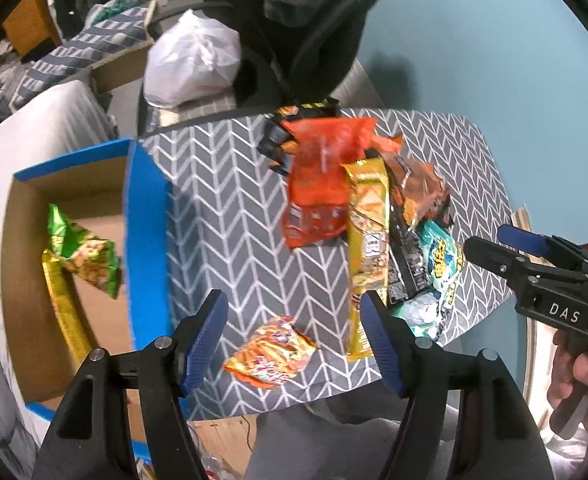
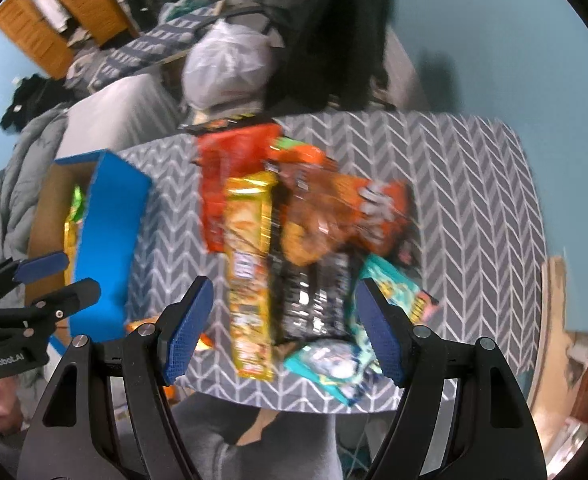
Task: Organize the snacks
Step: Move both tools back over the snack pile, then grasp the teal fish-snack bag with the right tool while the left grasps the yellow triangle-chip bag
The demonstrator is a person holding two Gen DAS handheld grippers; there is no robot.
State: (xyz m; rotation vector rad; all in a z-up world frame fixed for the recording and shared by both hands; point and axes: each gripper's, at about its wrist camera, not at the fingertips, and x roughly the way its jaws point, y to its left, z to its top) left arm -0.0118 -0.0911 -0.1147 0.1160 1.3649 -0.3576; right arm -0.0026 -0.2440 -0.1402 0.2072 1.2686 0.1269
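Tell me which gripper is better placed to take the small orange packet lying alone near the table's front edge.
Left, probably. The small orange packet lies just beneath the open left gripper; the right gripper hangs over the pile.

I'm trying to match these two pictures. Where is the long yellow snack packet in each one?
Left wrist view: the long yellow packet lies right of centre on the patterned table, its near end beside the left gripper's right-hand finger.
Right wrist view: the same packet lies just left of centre, running toward the right gripper.
Shared landmark: the blue-edged cardboard box at the table's left side in both views.
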